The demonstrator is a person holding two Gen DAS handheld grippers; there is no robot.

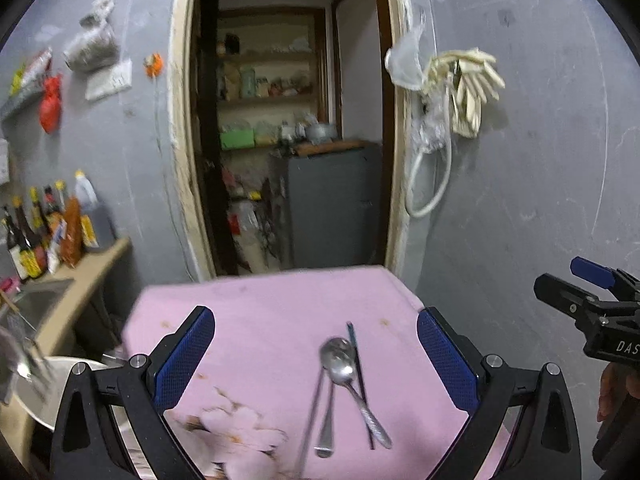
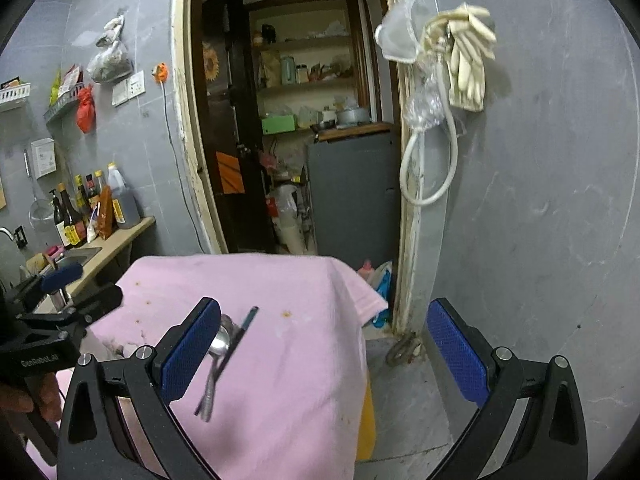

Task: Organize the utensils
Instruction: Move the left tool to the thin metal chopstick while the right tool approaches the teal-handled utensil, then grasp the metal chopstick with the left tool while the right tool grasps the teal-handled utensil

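While both pairs of tongs are hovering over the pink cloth-covered counter (image 1: 260, 312), nothing is being gripped: the left tongs (image 1: 316, 356) are standing spread wide, blue pads well apart, and the right tongs (image 2: 324, 352) are likewise spread and empty.

Task items are lying in the lower centre of the left wrist view, between the left pads: a shiny steel spoon with a patterned handle (image 1: 348, 376), a second plain steel utensil handle (image 1: 326, 424) running under its bowl, and two thin dark metal chopsticks (image 1: 360, 376), one crossing the spoon, the other slanting toward the bottom edge. In the right wrist view the same cluster is sitting at lower left, partly hidden behind the left pad of the right tongs.

Risks, as judged:
- Pieces are overlapping and touching. Closing on one is likely dragging its neighbours along or flicking a chopstick away.
- Thin, smooth steel lying flat on soft cloth is offering little for the pads to bite; the cloth could be bunching up into the grip instead, and the utensil slipping out.
- Cloth is draping loose over the counter's right edge in the right wrist view; tugging it could be sliding the whole cluster toward the floor.
- Right tongs are sitting off to the side of the cluster; both tools converging on it could be colliding.
- Left wrist view is motion-blurred, so exact stacking order is uncertain.
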